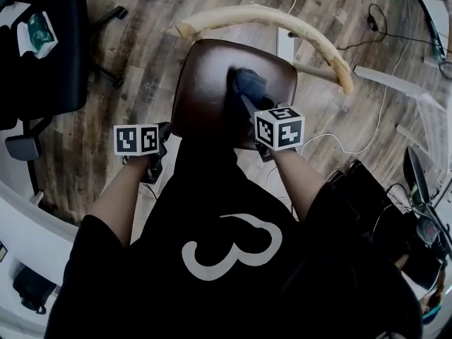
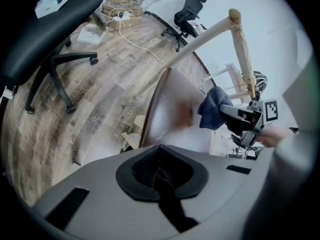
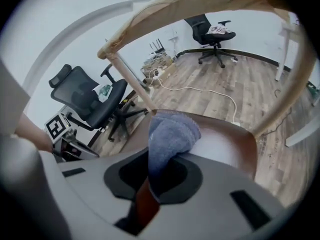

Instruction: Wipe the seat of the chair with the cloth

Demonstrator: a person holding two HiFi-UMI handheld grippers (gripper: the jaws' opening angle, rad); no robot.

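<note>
Chair seat: a glossy dark brown seat (image 1: 205, 83) fills the middle of the head view, straight below the person.
On the seat: a bunched blue cloth (image 1: 248, 82) sits over the seat's middle, toward its right half. I cannot tell whether it presses on the surface or is just above it.
Backrest: a pale, curved wooden rail (image 1: 268, 16) arcs round the far side of the seat.
Right gripper: the right gripper (image 1: 247, 102) reaches in over the seat. Its own view shows the jaws clamped on the cloth (image 3: 170, 134), which bulges out past the tips above the brown seat (image 3: 235, 144).
Left gripper: the left gripper (image 1: 161, 134) is held beside the seat's near left edge, well apart from the cloth. In its own view the jaws are pressed together with nothing between them, and they point across the seat toward the cloth (image 2: 212, 109).
Arms: both bare forearms stretch forward from a black shirt (image 1: 219, 260) with a white curled figure on it. The right arm reaches farther than the left.
Surroundings: a black office chair (image 1: 49, 48) stands to the left on the wooden plank floor (image 1: 141, 20), with a teal and white packet (image 1: 39, 34) on its seat. A white cable (image 3: 200, 90) trails across the floor beyond the backrest. A second black office chair (image 3: 212, 34) stands far off by the wall.
</note>
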